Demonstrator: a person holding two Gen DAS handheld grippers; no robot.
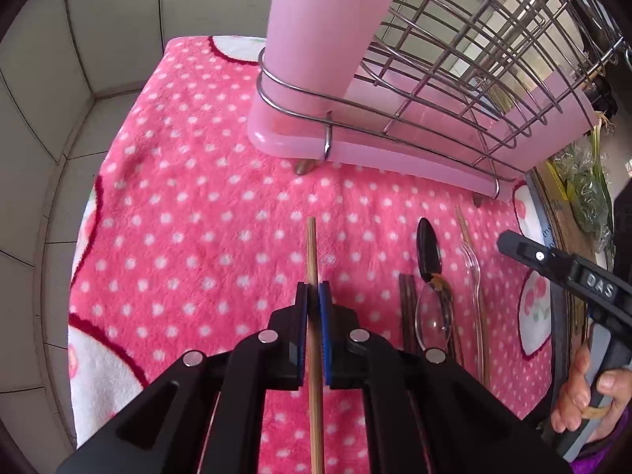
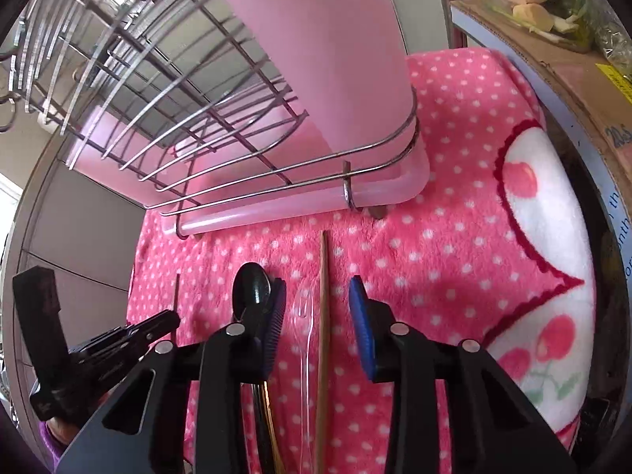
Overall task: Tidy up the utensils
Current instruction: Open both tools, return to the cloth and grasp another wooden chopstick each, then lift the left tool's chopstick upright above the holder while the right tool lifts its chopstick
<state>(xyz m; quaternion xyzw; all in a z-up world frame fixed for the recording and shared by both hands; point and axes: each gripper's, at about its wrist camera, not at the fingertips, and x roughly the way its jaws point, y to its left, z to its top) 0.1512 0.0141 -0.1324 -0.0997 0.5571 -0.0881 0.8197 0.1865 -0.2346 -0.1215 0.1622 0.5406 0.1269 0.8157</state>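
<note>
We see the left gripper angled steeply down over the pink dotted towel, its blue pads clamped on a bamboo chopstick whose tip points toward the pink rack tray. The right gripper also tilts down, jaws partly open and gripping nothing, straddling a clear plastic fork and a second chopstick (lower ends hidden). A black spoon lies just outside its left pad, nearer than the tray.
</note>
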